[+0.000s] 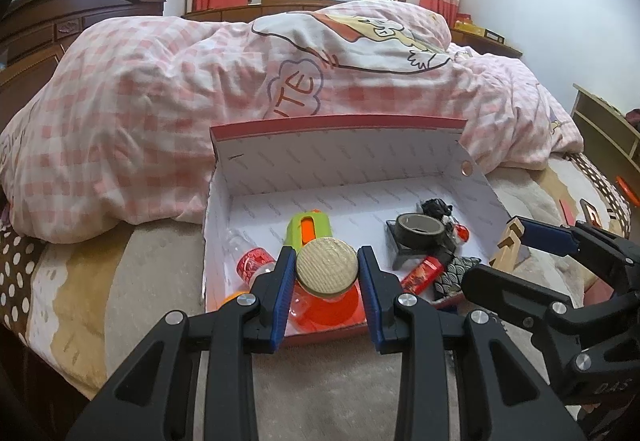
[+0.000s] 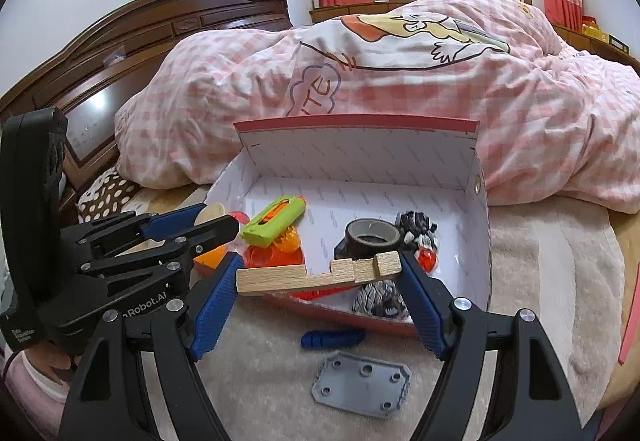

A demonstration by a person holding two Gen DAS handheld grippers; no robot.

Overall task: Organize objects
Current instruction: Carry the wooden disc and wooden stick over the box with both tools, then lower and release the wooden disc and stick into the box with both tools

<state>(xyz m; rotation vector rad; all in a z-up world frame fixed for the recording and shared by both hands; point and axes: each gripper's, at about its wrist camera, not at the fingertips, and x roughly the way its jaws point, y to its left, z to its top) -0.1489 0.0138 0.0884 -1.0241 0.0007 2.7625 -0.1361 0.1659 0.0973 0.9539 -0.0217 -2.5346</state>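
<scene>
Across the bed point(image 1: 140, 281), below a rumpled pink checked quilt point(image 1: 160, 101), sits the open cardboard box point(image 1: 340, 161) holding a green toy point(image 1: 308, 227) and a tape roll point(image 1: 420, 231). My left gripper point(image 1: 327, 273) pinches a round gold lid point(image 1: 327, 267) over the box. My right gripper point(image 2: 320, 275), spread wide, clamps a notched wooden block point(image 2: 316, 275) above the box's near edge.

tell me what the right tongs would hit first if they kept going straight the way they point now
Probably the box's near red rim or the dark tape roll just past it. The right tongs carry a notched wooden block over that edge; depth is unclear.
</scene>
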